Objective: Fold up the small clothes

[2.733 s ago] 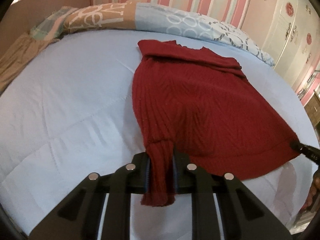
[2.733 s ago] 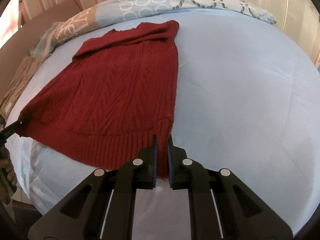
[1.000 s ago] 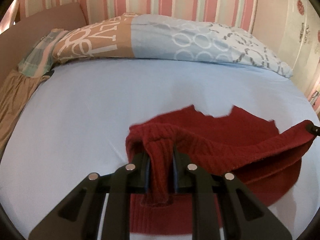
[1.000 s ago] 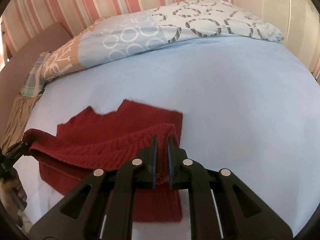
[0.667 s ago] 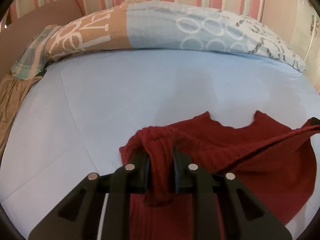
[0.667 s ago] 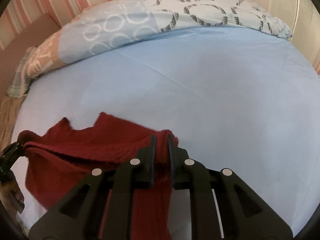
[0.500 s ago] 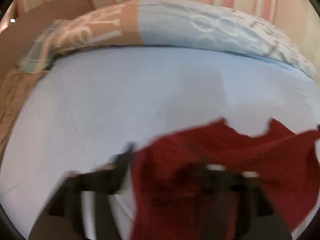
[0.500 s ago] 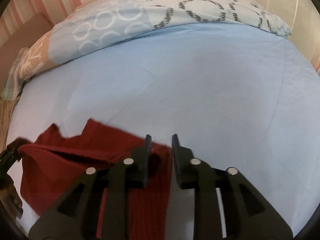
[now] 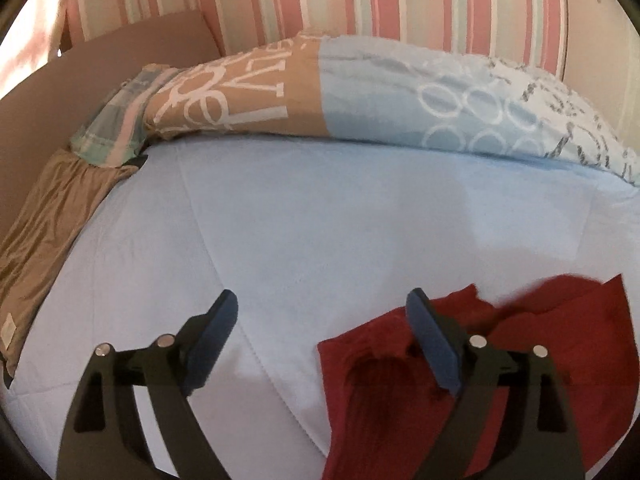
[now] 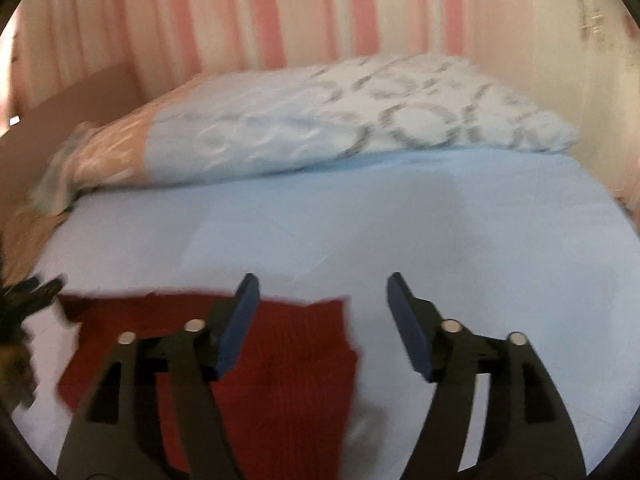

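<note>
Pink stripes cover the wall behind the blue bed, where we hold our left tongs and right tongs wide apart above the folded red sweater, letting it lie flat.

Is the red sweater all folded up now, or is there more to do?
One fold looks done: the red sweater lies doubled over on the blue bed sheet. Nothing is in hand; the left hand-held gripper and right hand-held gripper are both open. It looks wide enough for another fold.
</note>
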The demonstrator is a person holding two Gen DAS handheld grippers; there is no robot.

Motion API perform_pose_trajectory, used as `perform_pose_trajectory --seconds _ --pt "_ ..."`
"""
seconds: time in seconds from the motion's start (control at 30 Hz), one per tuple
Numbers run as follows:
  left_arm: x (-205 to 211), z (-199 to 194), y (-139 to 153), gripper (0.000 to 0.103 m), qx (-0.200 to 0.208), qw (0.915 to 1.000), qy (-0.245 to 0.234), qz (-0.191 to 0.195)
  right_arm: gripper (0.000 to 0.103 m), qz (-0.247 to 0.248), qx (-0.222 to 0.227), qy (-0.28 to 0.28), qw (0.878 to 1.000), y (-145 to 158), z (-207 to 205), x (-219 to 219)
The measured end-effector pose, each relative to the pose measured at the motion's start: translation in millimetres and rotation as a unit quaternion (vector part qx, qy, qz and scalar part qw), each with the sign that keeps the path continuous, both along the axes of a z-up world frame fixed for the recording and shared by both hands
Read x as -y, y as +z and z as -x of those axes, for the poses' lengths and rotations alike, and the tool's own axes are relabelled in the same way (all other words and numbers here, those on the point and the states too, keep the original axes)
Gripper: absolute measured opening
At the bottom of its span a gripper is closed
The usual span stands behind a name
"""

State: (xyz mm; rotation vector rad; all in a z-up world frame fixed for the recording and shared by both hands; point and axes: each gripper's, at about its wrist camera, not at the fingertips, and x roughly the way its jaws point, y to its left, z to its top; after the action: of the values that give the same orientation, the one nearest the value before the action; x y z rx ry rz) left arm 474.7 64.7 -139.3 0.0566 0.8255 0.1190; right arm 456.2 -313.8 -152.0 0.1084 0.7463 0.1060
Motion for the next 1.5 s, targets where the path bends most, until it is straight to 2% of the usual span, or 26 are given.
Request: perform_pose_trajectory --seconds 0.17,0.23,0.3,0.4,0.5,0.6,0.63,0.67,0.7,0.73,0.87,0.93,0.97,1.0,1.03,1.07,1.1,1.17,1.2,1.3,1.37,1.4,1.43,1.5 --pt "17.6 13.5 21.8 0.088 0.036 0.999 -0.021 -0.017 0.069 0.045 -0.054 0.04 0.997 -32.1 -15.4 -35.4" --pt "27.6 11.8 21.3 0.088 0.029 0.9986 -0.043 -0.013 0.068 0.036 -0.091 0.04 0.994 -51.5 -30.7 -42.6" --pt "41.9 5.2 6.1 0.088 0.001 0.9975 -0.069 -0.015 0.061 0.028 -0.119 0.034 0.992 -69.5 -42.7 -42.0" --pt "51.0 -5.5 -22.1 0.088 -0.03 0.9965 -0.074 -0.026 0.054 0.045 -0.145 0.032 0.988 -91.2 -56.7 -44.9" --pt "50.6 -10.6 -47.6 0.088 -0.054 0.9961 -0.069 -0.013 0.054 0.069 -0.15 0.015 0.986 -102.6 -67.0 -48.8" --pt "51.0 -11.2 -68.0 0.088 -0.069 0.995 -0.069 -0.02 0.056 0.077 -0.164 0.013 0.983 -112.8 -77.8 -51.9" --pt "50.8 -9.4 -74.0 0.088 -0.072 0.9947 -0.069 -0.023 0.054 0.078 -0.168 0.014 0.983 -116.6 -79.9 -51.8" --pt "49.6 -9.4 -79.1 0.088 -0.075 0.9945 -0.068 -0.026 0.045 0.081 -0.17 0.015 0.982 -119.2 -82.5 -51.3" --pt "47.2 -8.8 -84.4 0.088 -0.079 0.9944 -0.066 -0.025 0.013 0.084 -0.171 0.014 0.982 -121.3 -84.9 -49.9" --pt "45.1 -8.0 -87.6 0.088 -0.081 0.9944 -0.063 -0.022 0.001 0.082 -0.166 0.006 0.983 -120.2 -85.9 -46.7" --pt "39.9 -6.8 -93.3 0.088 -0.081 0.9948 -0.06 -0.018 0.001 0.055 -0.124 -0.019 0.991 -102.3 -82.9 -31.0" --pt "39.7 -7.9 -94.5 0.088 -0.082 0.9944 -0.063 -0.021 0.001 0.021 -0.138 -0.012 0.99 -101.4 -87.5 -22.7" --pt "39.8 -7.9 -94.1 0.088 -0.081 0.9945 -0.063 -0.021 0.002 -0.025 -0.157 0.014 0.987 -103.8 -90.2 -21.6" --pt "40.0 -7.7 -93.9 0.088 -0.08 0.9946 -0.063 -0.02 0.011 -0.048 -0.174 0.033 0.983 -106.8 -91.8 -24.2" --pt "39.9 -7.8 -94.1 0.088 -0.08 0.9946 -0.063 -0.02 0.05 -0.06 -0.199 0.048 0.977 -111.7 -94.3 -30.0" --pt "39.9 -7.3 -94.2 0.088 -0.079 0.9947 -0.063 -0.02 0.068 -0.047 -0.201 0.056 0.977 -112.3 -93.8 -38.9" --pt "40.0 -8.0 -93.8 0.088 -0.079 0.9947 -0.062 -0.021 0.075 -0.023 -0.194 0.061 0.979 -110.7 -92.0 -47.1" --pt "40.0 -7.8 -94.2 0.088 -0.08 0.9947 -0.062 -0.02 0.063 0.018 -0.199 0.06 0.978 -113.8 -92.4 -62.7" --pt "40.0 -7.5 -94.2 0.088 -0.079 0.9949 -0.06 -0.018 0.05 0.015 -0.206 0.057 0.977 -116.4 -95.2 -64.9" --pt "40.7 -7.6 -94.3 0.088 -0.08 0.9948 -0.061 -0.018 0.046 0.031 -0.213 0.051 0.975 -120.9 -97.6 -72.9" --pt "40.7 -7.8 -94.4 0.088 -0.079 0.9948 -0.061 -0.019 0.036 0.036 -0.211 0.052 0.976 -120.6 -102.4 -72.2" --pt "40.5 -8.0 -94.0 0.088 -0.078 0.9949 -0.061 -0.019 0.02 0.031 -0.206 0.051 0.977 -118.7 -101.3 -71.2" --pt "39.9 -7.7 -94.5 0.088 -0.078 0.995 -0.061 -0.018 0.011 0.033 -0.199 0.046 0.978 -115.8 -100.5 -70.3" --pt "39.6 -7.5 -95.1 0.088 -0.078 0.9949 -0.061 -0.018 0.007 0.039 -0.18 0.034 0.982 -108.1 -100.1 -65.7"
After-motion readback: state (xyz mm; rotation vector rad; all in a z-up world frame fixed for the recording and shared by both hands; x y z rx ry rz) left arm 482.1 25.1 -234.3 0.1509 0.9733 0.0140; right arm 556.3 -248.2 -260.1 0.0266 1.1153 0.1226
